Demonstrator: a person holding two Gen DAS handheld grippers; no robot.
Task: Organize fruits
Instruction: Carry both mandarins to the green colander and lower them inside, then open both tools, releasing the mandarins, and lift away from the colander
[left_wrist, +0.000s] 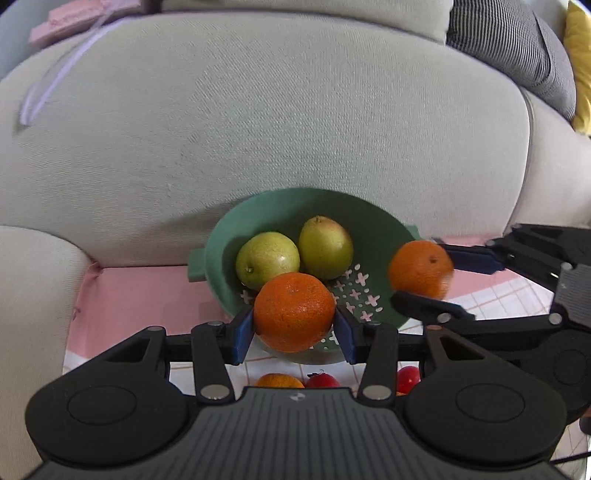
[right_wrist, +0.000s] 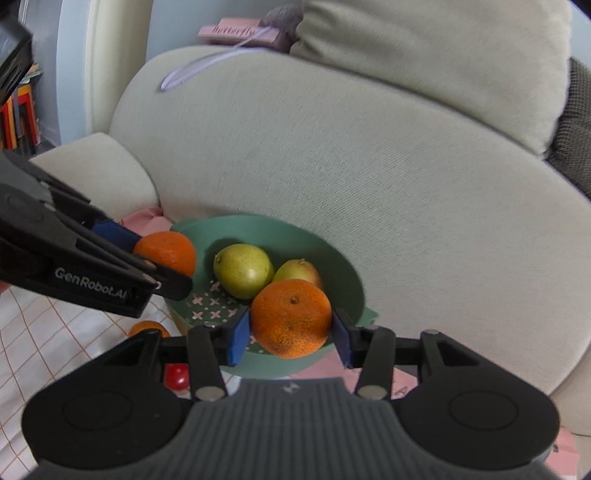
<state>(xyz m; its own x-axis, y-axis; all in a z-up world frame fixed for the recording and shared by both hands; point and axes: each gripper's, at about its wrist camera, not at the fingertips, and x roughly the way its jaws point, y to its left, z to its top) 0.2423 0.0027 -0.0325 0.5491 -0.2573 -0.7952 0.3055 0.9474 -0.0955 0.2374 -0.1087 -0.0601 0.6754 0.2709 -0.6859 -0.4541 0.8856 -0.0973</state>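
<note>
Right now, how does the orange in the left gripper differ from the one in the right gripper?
The left gripper's orange is held over the near edge of the green colander, while the right gripper's orange is at the colander's right rim. In the left wrist view the left orange is sharp and the right orange is blurred. Both are clamped between blue pads, above the two pears.

Pretty much the whole background is a big light-grey fabric sofa (left_wrist: 280, 122), with a dark striped cushion (left_wrist: 517, 48) and a yellow one (left_wrist: 580, 66) off at its right end. There's a pink book (right_wrist: 240, 35) with a pale ribbon lying on top of the sofa back, and the surface in front has a pink-and-white grid cloth (right_wrist: 48, 332). Far left looks like a shelf with colourful stuff (right_wrist: 18, 114), but it's too blurry to be sure.
</note>
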